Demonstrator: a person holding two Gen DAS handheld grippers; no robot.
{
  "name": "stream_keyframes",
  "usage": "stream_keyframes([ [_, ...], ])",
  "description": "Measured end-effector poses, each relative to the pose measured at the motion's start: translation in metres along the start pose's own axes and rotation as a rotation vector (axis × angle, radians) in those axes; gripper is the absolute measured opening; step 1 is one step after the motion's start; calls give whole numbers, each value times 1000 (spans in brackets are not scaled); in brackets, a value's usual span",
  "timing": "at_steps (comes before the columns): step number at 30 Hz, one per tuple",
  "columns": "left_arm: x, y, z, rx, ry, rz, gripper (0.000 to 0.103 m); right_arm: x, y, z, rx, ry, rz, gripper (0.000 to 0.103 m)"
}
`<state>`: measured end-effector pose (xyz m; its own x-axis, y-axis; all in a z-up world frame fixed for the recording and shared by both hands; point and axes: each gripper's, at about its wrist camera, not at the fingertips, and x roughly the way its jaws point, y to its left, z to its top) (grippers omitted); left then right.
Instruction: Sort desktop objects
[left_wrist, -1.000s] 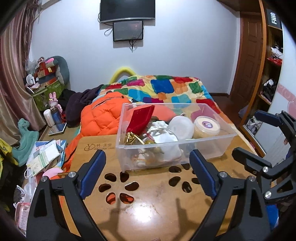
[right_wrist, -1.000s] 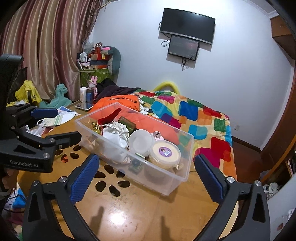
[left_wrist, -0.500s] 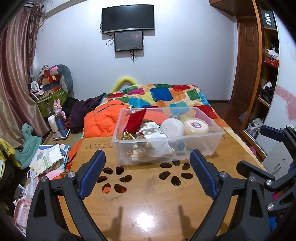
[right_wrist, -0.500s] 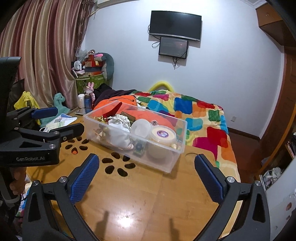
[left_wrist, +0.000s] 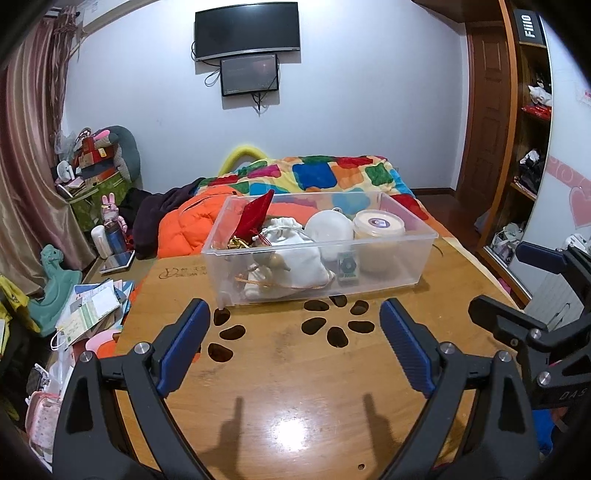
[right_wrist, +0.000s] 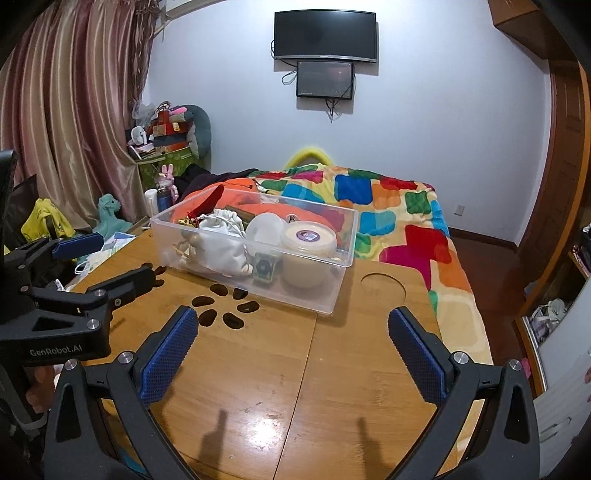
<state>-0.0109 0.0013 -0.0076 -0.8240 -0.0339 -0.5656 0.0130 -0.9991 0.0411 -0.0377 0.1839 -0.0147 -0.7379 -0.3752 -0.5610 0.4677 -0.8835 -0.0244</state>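
Two grippers are mine, and both stand with jaws spread wide, holding nothing, above the wooden table (left_wrist: 295, 369). My left gripper (left_wrist: 295, 332) fills the bottom of its own view, blue pads apart; in the right wrist view it shows at the left edge. My right gripper (right_wrist: 291, 332) fills the bottom of its view and juts in at the right edge of the left view. Centre frame in both views, the clear plastic bin (left_wrist: 413, 254) sits on the table's far part. Inside it, from left to right, lie a red pouch (left_wrist: 255, 218), a white drawstring bag (left_wrist: 295, 254), a white round lid (left_wrist: 328, 229) and a round tub (left_wrist: 376, 236), with a small patterned box (left_wrist: 347, 267) against the near wall.
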Motion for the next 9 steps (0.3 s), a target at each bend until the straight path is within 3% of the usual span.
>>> stream_keyframes([
  [9,6,2,-1,-12,-3,21,94,7,0,-2,10,21,12,102],
])
